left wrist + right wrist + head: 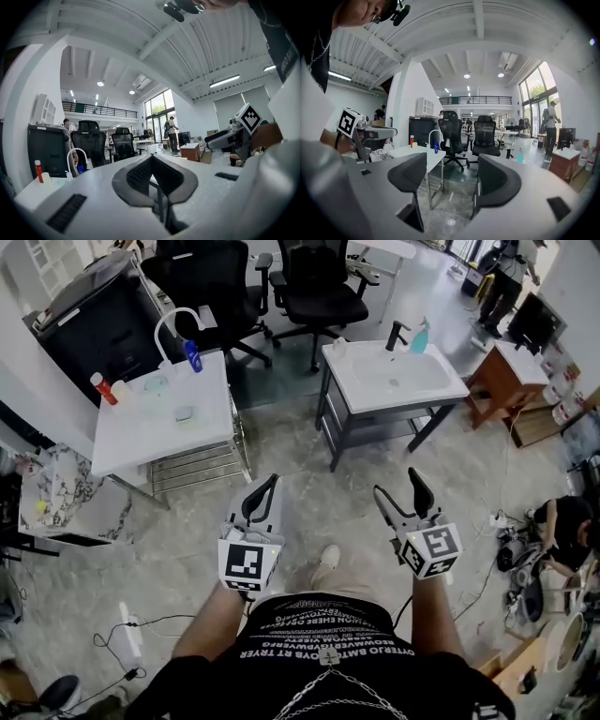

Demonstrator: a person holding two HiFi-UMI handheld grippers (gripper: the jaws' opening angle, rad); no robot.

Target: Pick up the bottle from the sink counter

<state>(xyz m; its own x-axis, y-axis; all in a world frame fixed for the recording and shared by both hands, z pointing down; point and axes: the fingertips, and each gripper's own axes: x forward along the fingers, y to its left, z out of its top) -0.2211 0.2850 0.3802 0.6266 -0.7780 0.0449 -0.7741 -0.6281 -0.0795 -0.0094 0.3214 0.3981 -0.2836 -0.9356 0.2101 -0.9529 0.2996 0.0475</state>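
Note:
A teal spray bottle [420, 337] stands at the back of the white sink counter [441, 381], next to a black tap [397, 334]. It also shows far off in the right gripper view, the teal bottle [520, 154] just right of the jaws. Both grippers hang over the floor, well short of the counter. My left gripper [267, 486] is shut, its pads [140, 176] meeting with nothing between them. My right gripper [398, 484] is open and empty, with floor showing through the gap of the right gripper [452, 176].
A white table [141, 442] at the left carries a white arched tap, a blue bottle [192, 356] and a red-capped bottle [103, 388]. Two black office chairs [314, 287] stand behind. A brown cabinet [502, 381] sits right of the sink. A person [572, 526] crouches at far right among cables.

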